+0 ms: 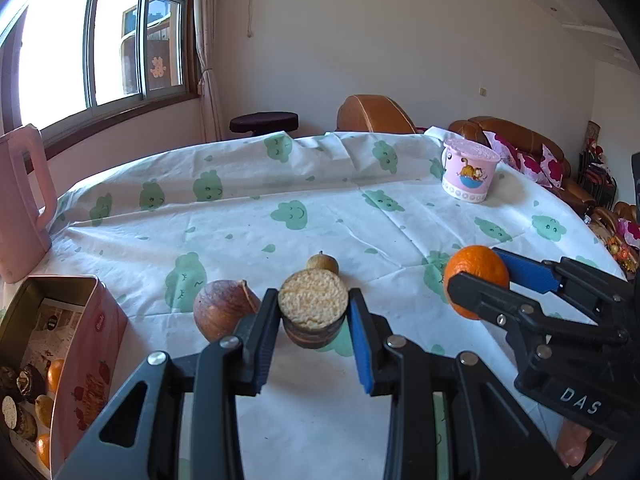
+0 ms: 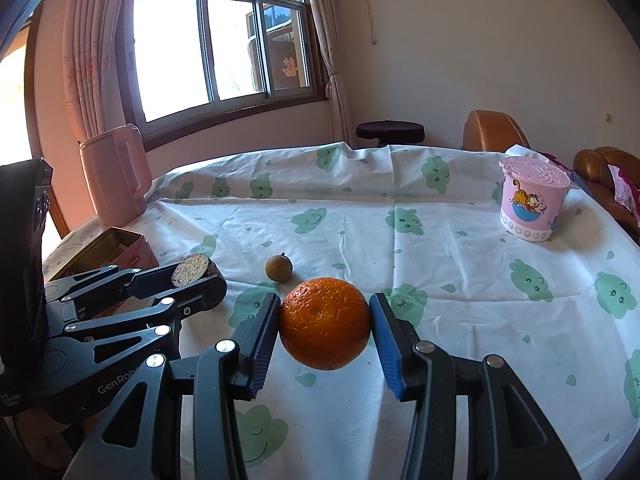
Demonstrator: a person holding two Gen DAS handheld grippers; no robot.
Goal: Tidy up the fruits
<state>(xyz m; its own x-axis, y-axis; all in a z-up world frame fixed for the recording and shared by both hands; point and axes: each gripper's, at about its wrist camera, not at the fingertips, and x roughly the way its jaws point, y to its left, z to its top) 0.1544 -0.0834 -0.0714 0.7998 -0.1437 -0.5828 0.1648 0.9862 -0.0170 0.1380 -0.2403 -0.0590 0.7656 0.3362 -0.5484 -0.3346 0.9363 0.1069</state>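
My left gripper is shut on a halved dark fruit with a pale grainy cut face, held above the tablecloth; it also shows in the right wrist view. My right gripper is shut on an orange, held above the table; it also shows in the left wrist view. A brown round fruit lies left of my left gripper. A small tan longan lies behind it, also in the right wrist view. A pink tin box at the left holds several fruits.
A pink kettle stands at the table's far left. A pink cartoon cup with a lid stands at the far right. The table has a white cloth with green clouds. Brown sofas and a stool stand behind.
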